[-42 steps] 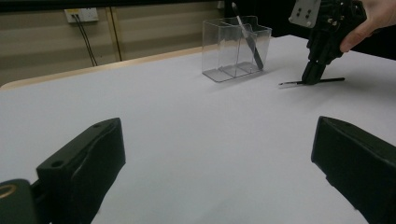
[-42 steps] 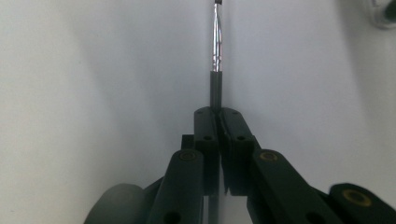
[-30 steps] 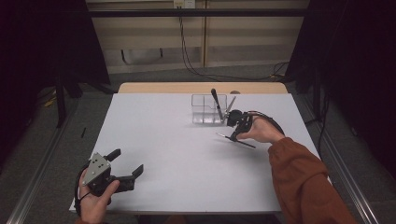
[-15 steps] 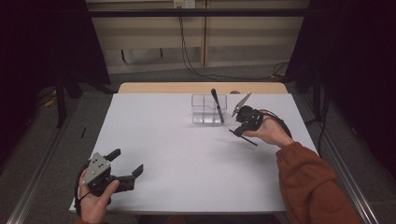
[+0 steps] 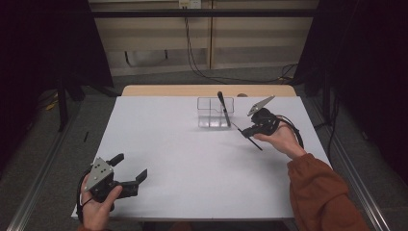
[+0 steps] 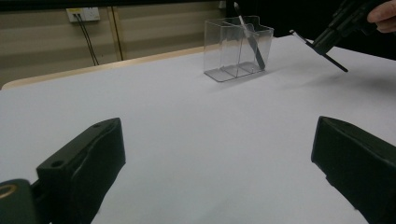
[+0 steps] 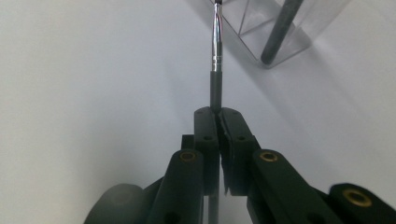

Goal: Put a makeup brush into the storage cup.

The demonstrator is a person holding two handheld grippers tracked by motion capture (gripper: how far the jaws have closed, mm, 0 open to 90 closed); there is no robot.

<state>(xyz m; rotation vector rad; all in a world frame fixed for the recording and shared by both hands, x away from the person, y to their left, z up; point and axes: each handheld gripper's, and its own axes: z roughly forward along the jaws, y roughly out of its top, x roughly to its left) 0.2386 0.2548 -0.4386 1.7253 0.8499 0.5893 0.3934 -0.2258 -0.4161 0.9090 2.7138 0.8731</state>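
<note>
My right gripper [image 5: 247,130] hovers above the white table [image 5: 192,159], just right of a clear plastic holder [image 5: 215,113]. Its jaws are shut on a thin dark brush [image 5: 253,141] with a silver ferrule [image 7: 215,46], whose tip points toward the holder [image 7: 254,35]. A second dark brush [image 5: 222,107] leans inside the holder. In the left gripper view the holder [image 6: 236,51] stands far off, with the right gripper [image 6: 343,25] and the held brush [image 6: 322,49] beside it. My left gripper [image 5: 131,166] rests open at the table's near left corner, with nothing between its jaws.
A wooden strip [image 5: 202,90] runs along the table's far edge. Cables [image 5: 192,53] hang down the back wall. The person's orange sleeve [image 5: 322,192] lies over the table's near right corner.
My right gripper has carried the brush to the right and slightly up, from in front of the holder to its right side. The left gripper has stayed still.
</note>
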